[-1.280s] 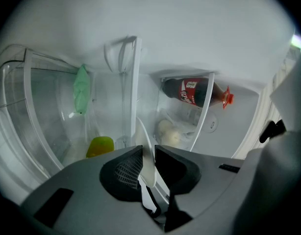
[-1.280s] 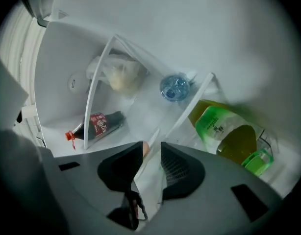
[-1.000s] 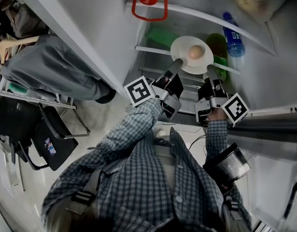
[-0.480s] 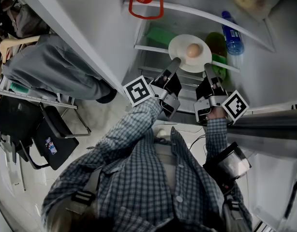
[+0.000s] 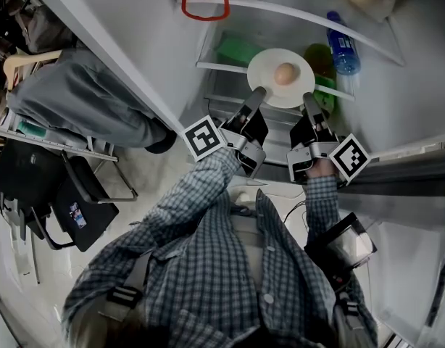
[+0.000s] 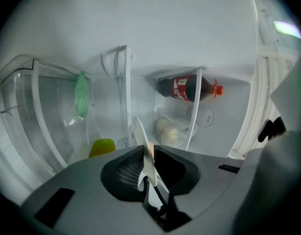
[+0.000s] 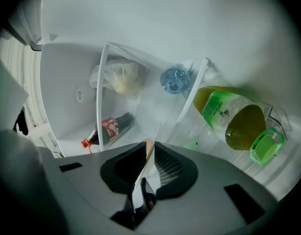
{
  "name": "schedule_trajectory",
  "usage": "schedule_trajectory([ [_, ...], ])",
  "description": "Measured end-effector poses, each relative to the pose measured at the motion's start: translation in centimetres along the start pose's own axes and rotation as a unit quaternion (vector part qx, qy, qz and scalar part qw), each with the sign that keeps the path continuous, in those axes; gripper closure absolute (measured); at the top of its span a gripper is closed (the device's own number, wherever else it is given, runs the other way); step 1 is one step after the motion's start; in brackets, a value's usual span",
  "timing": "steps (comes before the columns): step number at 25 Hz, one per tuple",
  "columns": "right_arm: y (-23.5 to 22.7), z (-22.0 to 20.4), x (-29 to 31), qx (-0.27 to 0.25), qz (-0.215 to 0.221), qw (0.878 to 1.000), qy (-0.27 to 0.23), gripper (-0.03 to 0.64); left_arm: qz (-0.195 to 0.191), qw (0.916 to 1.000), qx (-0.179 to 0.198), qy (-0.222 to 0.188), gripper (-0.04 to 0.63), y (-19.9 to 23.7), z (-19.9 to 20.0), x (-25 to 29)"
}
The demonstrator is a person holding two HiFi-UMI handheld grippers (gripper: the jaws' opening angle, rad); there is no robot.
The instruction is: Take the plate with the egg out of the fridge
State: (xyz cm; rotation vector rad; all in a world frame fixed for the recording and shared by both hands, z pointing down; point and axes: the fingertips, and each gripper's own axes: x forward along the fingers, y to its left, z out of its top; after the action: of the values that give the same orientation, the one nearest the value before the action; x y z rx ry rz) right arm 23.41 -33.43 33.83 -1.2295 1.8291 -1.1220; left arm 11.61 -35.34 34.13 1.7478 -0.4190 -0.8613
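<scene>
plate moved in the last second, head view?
No: plate keeps its offset from the blue bottle; the whole view drifted up-left.

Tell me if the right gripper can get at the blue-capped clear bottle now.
Probably not: the right gripper is shut on the round white plate with the brown egg. The blue-capped clear bottle stands nearby, but those jaws are full.

White round plate [image 5: 264,69] is held level at the open fridge [image 5: 280,31], rim pinched by left claw [image 5: 258,93] and right claw [image 5: 307,98]. Tan egg [image 5: 285,73] is seated at its centre.
</scene>
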Motion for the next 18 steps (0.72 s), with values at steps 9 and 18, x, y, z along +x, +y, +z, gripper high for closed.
schedule_trajectory([
  [9,0.4,-0.7,-2.3,0.005,0.011,1.000,0.021,0.558,-0.001,0.9995,0.012,-0.029,0.523,-1.2,-1.8,-2.0],
  [18,1.8,-3.0,-3.4,-0.002,0.016,0.999,0.033,0.558,-0.004,0.9990,0.012,-0.042,0.523,-2.4,-1.7,-4.7],
])
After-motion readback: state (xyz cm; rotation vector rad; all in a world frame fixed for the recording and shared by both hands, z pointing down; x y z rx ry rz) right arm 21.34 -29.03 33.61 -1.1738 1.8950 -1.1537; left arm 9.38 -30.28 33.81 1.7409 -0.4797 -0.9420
